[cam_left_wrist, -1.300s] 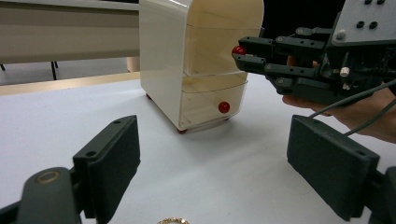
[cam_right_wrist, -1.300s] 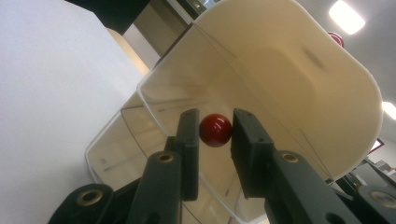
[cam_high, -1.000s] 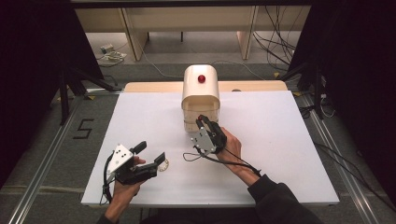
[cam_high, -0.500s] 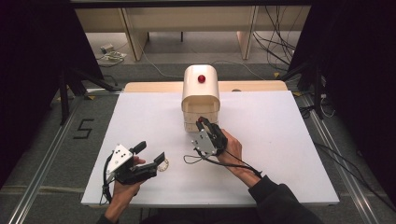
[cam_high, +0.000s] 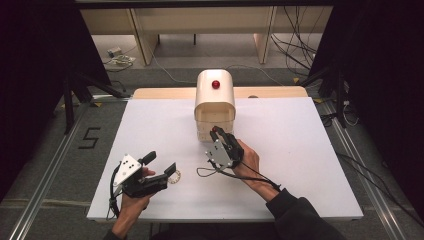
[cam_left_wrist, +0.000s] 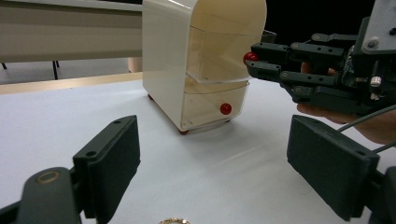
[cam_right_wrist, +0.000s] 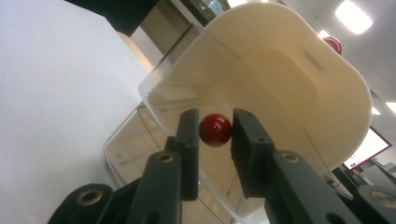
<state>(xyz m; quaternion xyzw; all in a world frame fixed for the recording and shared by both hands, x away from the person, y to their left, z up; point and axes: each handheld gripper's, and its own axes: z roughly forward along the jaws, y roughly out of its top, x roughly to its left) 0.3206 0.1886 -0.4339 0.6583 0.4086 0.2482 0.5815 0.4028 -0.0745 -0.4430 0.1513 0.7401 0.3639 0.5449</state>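
Right gripper (cam_right_wrist: 215, 133) has its jaws pinched on the red knob (cam_right_wrist: 215, 129) of the upper drawer (cam_left_wrist: 219, 51), mid-table; small, smooth, slippery, so grip it squarely. Left gripper (cam_left_wrist: 224, 163) hovers wide open, empty

A big white table (cam_high: 310, 150) stands on a grey floor (cam_high: 60, 145) — a white "5" (cam_high: 88, 138) is marked there. Behind the table is a pale wooden bench (cam_high: 195, 22) (its legs show), with loose cables (cam_high: 295, 45) lying under it. Dark curtains (cam_high: 35, 55) hang at both sides. Metal rails (cam_high: 47, 185) run along the floor.
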